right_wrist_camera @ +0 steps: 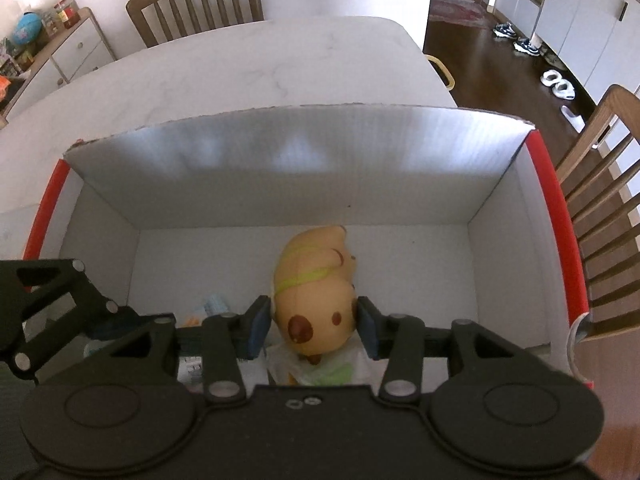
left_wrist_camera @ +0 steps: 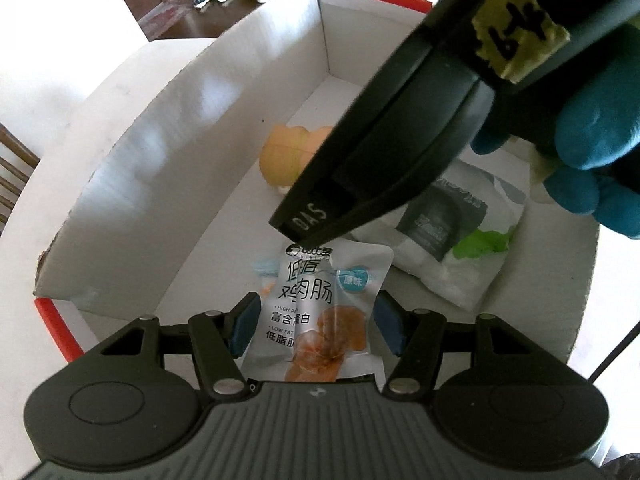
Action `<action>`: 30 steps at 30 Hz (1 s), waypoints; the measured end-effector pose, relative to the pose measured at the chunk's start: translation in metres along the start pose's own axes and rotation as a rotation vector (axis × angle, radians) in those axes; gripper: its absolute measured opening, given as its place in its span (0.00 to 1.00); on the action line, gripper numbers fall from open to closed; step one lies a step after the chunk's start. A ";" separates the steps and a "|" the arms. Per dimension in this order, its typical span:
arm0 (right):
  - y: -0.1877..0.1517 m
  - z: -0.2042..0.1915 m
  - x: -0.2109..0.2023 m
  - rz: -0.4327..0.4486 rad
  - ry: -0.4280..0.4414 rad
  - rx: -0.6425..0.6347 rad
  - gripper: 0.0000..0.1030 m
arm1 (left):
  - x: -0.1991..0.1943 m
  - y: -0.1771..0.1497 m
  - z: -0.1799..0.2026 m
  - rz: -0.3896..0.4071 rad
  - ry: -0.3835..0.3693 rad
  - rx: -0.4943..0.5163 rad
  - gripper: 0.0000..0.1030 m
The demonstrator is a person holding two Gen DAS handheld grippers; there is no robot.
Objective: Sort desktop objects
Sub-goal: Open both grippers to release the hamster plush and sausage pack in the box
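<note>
A white cardboard box with red edges [left_wrist_camera: 192, 128] [right_wrist_camera: 304, 160] stands on the table. My left gripper [left_wrist_camera: 314, 326] is open above the box, with a silver chicken-sausage packet [left_wrist_camera: 320, 312] between its fingers, lying on the box floor. A white snack bag with a grey label [left_wrist_camera: 448, 236] lies to its right. My right gripper [right_wrist_camera: 314, 328] is open inside the box, its blue pads close on either side of a tan toy dog [right_wrist_camera: 316, 284], which also shows in the left wrist view [left_wrist_camera: 292, 152]. The right gripper's body [left_wrist_camera: 420, 120] crosses the left wrist view.
A white marble-look table [right_wrist_camera: 240, 72] lies beyond the box. Wooden chairs stand at its far side [right_wrist_camera: 196, 4] and right [right_wrist_camera: 600, 200]. A white bag with green print [right_wrist_camera: 320, 368] lies under the toy dog. A blue-gloved hand [left_wrist_camera: 592, 128] holds the right gripper.
</note>
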State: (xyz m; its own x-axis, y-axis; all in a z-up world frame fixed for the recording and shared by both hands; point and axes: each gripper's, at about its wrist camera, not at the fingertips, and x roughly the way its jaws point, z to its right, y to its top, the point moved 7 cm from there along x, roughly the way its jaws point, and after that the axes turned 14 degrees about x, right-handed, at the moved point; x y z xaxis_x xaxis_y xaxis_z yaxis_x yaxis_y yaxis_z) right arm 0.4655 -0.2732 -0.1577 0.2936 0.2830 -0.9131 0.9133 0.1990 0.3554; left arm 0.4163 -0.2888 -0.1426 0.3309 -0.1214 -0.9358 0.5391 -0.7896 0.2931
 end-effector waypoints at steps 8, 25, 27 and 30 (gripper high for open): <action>0.000 0.005 -0.019 0.029 0.018 0.011 0.55 | -0.022 0.001 0.005 0.039 0.023 0.013 0.63; -0.006 -0.001 -0.084 0.134 0.051 0.019 0.63 | -0.095 -0.033 0.013 0.181 0.043 -0.054 0.69; -0.005 -0.004 -0.089 0.142 0.055 0.024 0.63 | -0.099 -0.040 0.013 0.194 0.044 -0.064 0.69; -0.010 -0.010 -0.099 0.161 0.060 0.022 0.63 | -0.106 -0.045 0.015 0.210 0.044 -0.075 0.69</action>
State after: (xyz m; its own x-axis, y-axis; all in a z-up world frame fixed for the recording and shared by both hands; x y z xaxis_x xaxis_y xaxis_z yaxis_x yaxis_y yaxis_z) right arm 0.4245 -0.2939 -0.0684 0.4199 0.3655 -0.8307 0.8620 0.1257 0.4911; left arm 0.3453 -0.2489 -0.0596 0.4744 -0.2505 -0.8439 0.5107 -0.7025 0.4956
